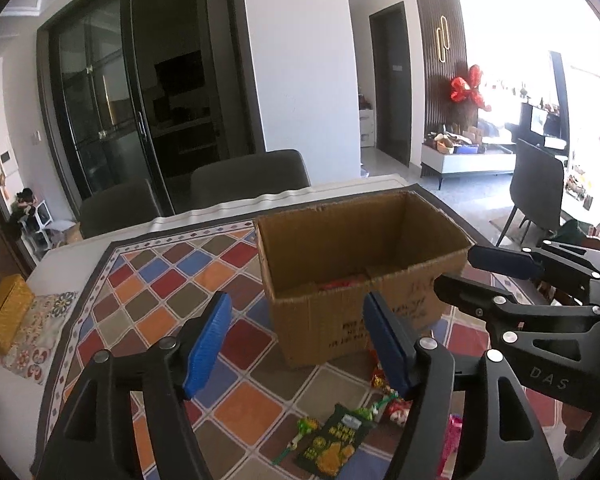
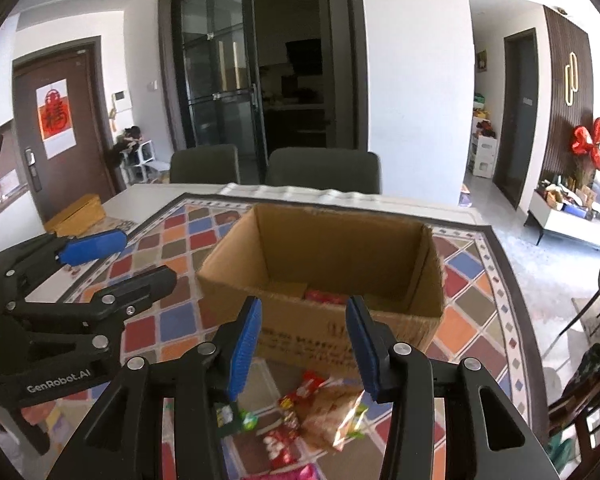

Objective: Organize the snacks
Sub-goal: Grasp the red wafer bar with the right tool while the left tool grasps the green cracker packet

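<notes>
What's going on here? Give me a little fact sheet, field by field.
Surface: table with a checkered cloth
Container: open cardboard box, something red at its bottom
Loose snacks: packets on the cloth in front of the box
Left tongs: open, empty
Right tongs: open, empty

Two grey chairs (image 2: 276, 166) face dark glass doors (image 2: 220, 68), white pillar (image 1: 300, 60), sunlit right side
</notes>
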`<state>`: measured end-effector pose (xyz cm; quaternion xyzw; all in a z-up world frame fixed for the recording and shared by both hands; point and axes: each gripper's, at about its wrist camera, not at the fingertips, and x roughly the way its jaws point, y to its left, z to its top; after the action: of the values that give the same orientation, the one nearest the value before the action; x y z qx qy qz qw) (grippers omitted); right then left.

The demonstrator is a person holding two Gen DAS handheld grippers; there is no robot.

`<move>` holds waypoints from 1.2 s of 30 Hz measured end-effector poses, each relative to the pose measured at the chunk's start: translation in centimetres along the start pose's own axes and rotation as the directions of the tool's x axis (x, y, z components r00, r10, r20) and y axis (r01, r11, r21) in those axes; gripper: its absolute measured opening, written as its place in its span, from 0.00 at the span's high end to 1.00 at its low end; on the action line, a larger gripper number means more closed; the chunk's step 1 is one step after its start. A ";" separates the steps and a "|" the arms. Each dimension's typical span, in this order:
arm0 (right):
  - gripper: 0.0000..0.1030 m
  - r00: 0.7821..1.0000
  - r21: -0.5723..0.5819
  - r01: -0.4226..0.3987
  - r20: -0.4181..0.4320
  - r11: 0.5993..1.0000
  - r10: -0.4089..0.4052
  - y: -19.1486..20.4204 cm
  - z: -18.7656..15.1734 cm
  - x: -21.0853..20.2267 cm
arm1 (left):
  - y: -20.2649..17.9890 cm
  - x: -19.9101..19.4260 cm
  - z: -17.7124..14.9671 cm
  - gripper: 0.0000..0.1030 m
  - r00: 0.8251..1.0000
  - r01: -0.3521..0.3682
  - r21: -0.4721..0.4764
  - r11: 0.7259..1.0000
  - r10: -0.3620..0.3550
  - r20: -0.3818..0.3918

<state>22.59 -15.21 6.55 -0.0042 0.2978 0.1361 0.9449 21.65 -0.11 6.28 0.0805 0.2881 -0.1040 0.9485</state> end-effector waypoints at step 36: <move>0.56 0.940 -0.037 -0.060 -0.338 0.998 0.044 3.2 -10.3 4.5 | -0.2 2.7 -10.9 0.31 0.952 0.198 0.029 0.980 -0.186 -0.244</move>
<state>19.53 -11.92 -4.20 -0.0414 0.4517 0.1651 0.8758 18.02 1.57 -4.18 0.0891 0.4043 -0.1927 0.8896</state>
